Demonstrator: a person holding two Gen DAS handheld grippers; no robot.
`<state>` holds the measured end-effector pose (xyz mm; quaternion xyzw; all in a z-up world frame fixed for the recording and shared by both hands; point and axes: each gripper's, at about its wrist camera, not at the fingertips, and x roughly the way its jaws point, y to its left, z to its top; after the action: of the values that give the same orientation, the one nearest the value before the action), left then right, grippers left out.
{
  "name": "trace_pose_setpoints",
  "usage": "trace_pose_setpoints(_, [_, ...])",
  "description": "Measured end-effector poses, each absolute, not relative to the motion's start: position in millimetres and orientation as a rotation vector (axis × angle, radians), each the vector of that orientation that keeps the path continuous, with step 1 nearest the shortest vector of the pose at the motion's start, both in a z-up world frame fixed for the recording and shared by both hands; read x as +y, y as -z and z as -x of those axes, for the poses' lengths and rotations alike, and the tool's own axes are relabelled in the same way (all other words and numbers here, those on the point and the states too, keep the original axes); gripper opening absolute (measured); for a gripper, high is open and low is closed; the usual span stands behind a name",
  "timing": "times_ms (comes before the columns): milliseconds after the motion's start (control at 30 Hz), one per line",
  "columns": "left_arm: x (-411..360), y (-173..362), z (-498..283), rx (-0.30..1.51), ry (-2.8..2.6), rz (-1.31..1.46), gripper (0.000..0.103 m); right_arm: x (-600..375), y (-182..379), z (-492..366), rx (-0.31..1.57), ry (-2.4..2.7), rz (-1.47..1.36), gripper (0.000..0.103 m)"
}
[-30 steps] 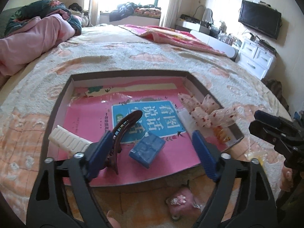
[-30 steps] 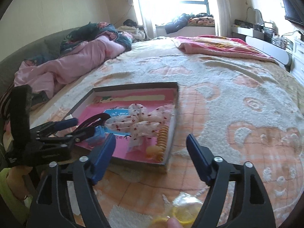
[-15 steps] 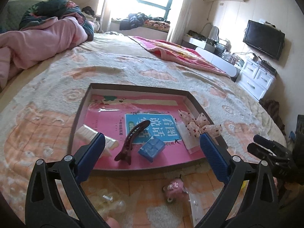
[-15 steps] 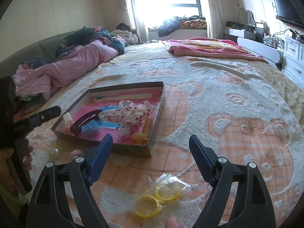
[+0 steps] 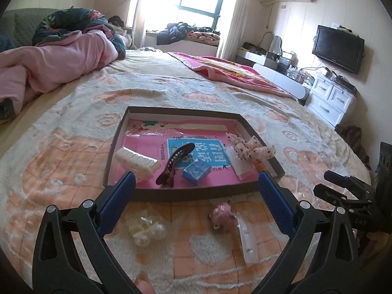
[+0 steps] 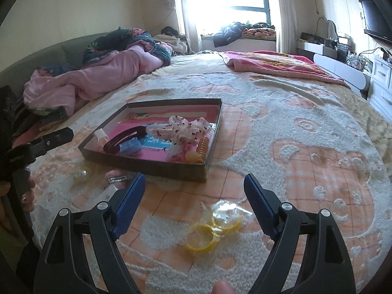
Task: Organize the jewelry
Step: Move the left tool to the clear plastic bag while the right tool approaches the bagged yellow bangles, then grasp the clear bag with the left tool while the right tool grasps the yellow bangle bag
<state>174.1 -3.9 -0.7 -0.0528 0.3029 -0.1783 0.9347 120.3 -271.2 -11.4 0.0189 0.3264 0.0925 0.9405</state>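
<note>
- The left claw (image 5: pixel 196 191) is held with its jaws wide apart and nothing between them, just near of the shallow box (image 5: pixel 171 193) on the bedspread (image 5: pixel 73 147).
- The right claw (image 6: pixel 194 191) is likewise spread and empty, poised over the yellow rings (image 6: pixel 201 237) in their clear wrapper, which lie on the bedspread near of the box's right corner.
- Already laid in the box are a brown hair clip (image 5: pixel 175 164), a blue packet (image 5: pixel 196 171), a white comb-like clip (image 5: pixel 137 161) at the left and a spotted bow (image 5: pixel 247 147) at the right.
- Left outside, near of the box wall, are a clear pearl clip (image 5: pixel 147 230), a pink ornament (image 5: pixel 221 216) and a clear sachet (image 5: pixel 247 240); the job is judged to be partly done.
- The soft, tufted bedspread is likely to give under a descending claw, so a small piece could be pressed into the pile and missed.
- The rings' loose wrapper could be pinched alone, and the rings could slip out on the lift.
- The pearl clip is glossy and rounded; it could squirt sideways if the pads close off-centre.
- The flat sachet lies flush with the cloth, so fabric could be caught with it.
- The box wall could be nudged by a low approach, and its contents shifted.
- The two claws are near each other; a crossing reach could cause a collision.
</note>
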Motion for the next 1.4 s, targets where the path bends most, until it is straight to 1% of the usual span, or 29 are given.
trace_pose_setpoints(300, [-2.5,11.1,-159.1,0.647,0.363,0.127,0.091,-268.7,23.3,-108.7,0.702,-0.181,-0.023,0.08])
trace_pose_setpoints(600, [-17.8,27.7,-146.0,0.695,0.39,0.103,0.091,-266.9,37.8,-99.5,0.736,-0.184,-0.008,0.08])
trace_pose_setpoints(900, [-29.0,48.8,-140.5,0.77,0.426,0.113,0.091,-274.3,50.9,-95.8,0.775,-0.184,-0.034,0.08])
trace_pose_setpoints(1000, [-34.8,53.6,-139.8,0.785,0.448,0.108,0.083,-277.8,54.9,-100.3,0.785,-0.198,-0.069,0.08])
trace_pose_setpoints(1067, [-37.2,58.8,-140.9,0.807,0.467,0.126,0.073,-279.8,59.5,-103.6,0.801,-0.194,-0.081,0.08])
trace_pose_setpoints(1133, [-39.5,64.5,-142.7,0.83,0.483,0.142,0.068,-282.4,62.5,-106.6,0.816,-0.191,-0.107,0.08])
trace_pose_setpoints(1200, [-42.4,68.5,-143.7,0.841,0.492,0.145,0.066,-287.9,65.1,-111.0,0.829,-0.188,-0.157,0.079])
trace_pose_setpoints(1233, [-44.4,70.4,-143.9,0.846,0.497,0.143,0.063,-290.4,66.3,-113.7,0.835,-0.19,-0.184,0.077])
trace_pose_setpoints(1267, [-46.0,71.0,-144.0,0.849,0.503,0.145,0.06,-291.6,67.1,-115.9,0.838,-0.19,-0.197,0.074])
trace_pose_setpoints(1300, [-47.3,72.1,-144.2,0.853,0.51,0.149,0.059,-292.0,67.7,-117.8,0.839,-0.188,-0.201,0.07])
trace_pose_setpoints(1400, [-50.1,73.7,-144.1,0.853,0.512,0.147,0.056,-290.1,71.7,-123.1,0.851,-0.175,-0.201,0.065])
